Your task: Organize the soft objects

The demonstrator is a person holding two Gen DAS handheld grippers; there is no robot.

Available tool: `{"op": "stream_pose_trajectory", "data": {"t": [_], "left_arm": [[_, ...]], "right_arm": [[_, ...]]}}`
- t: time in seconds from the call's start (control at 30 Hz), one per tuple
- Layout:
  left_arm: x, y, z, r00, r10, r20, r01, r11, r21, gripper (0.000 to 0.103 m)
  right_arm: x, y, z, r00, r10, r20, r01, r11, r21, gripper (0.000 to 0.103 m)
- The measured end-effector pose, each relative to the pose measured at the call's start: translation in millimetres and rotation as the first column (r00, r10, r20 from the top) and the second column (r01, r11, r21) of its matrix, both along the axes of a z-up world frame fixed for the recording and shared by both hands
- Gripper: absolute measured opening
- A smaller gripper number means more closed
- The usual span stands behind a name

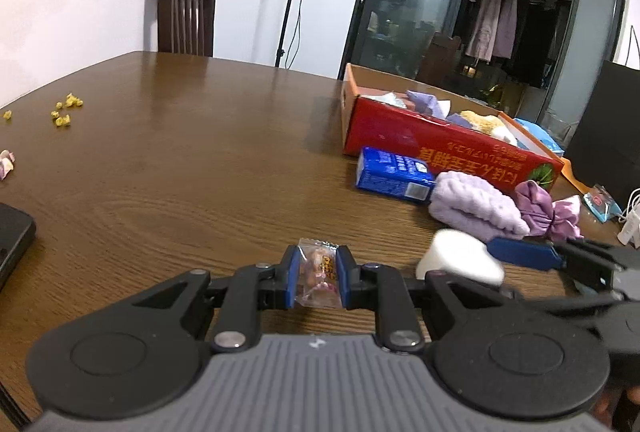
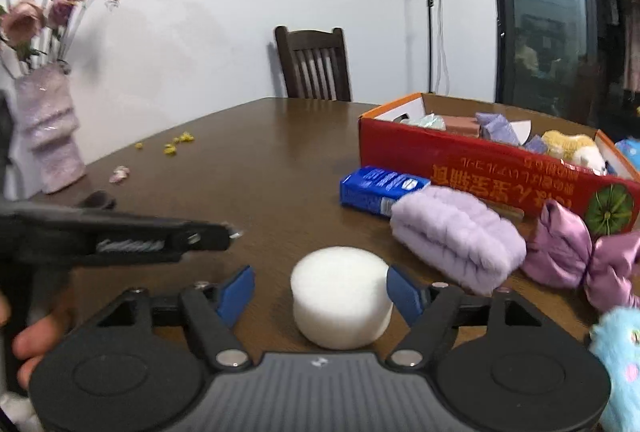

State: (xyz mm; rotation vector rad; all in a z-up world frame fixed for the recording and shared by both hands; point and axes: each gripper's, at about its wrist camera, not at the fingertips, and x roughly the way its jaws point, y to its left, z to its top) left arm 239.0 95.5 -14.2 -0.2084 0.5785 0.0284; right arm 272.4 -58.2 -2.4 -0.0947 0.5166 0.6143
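Soft white foam cylinder (image 2: 341, 298) sat between your right tongs' (image 2: 321, 297) parted pads, framed for gripping, while your left tongs (image 1: 318, 278) clamped a clear-wrapped candy (image 1: 319, 274).

A lived-in home dining room: a brown wooden table (image 2: 260, 168) with a dark wooden chair (image 2: 314, 66) behind it at centre, a vase of dried roses (image 2: 48, 128) at left, and hanging clothes (image 1: 504, 8) at upper right

My 2 wrist views sit low over the tabletop (image 1: 200, 152), both facing its far edge and the chair (image 1: 186, 16). Both share the red box (image 2: 480, 168), lavender towel (image 2: 460, 236) and white foam puck (image 2: 340, 304), close up.
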Motion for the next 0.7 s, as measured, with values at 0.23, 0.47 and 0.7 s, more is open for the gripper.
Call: {"op": "stream_pose_trajectory", "data": {"t": [0.23,0.47,0.7], "left_arm": [[15,-17,-3,0.997,-0.076,0.006,0.076,0.997,-0.021,0.02],[44,-35,15,0.987,-0.146,0.071,0.146,0.989,-0.002,0.02],[53,-26,1,0.992,-0.124,0.019,0.124,0.992,-0.025,0.02]], "right_arm": [[3,-41,5,0.997,-0.075,-0.035,0.077,0.995,0.066,0.034],[6,-57,21,0.998,-0.068,-0.011,0.068,0.996,0.062,0.038],[16,-31,1,0.998,-0.017,-0.054,0.018,0.999,0.03,0.075]]}}
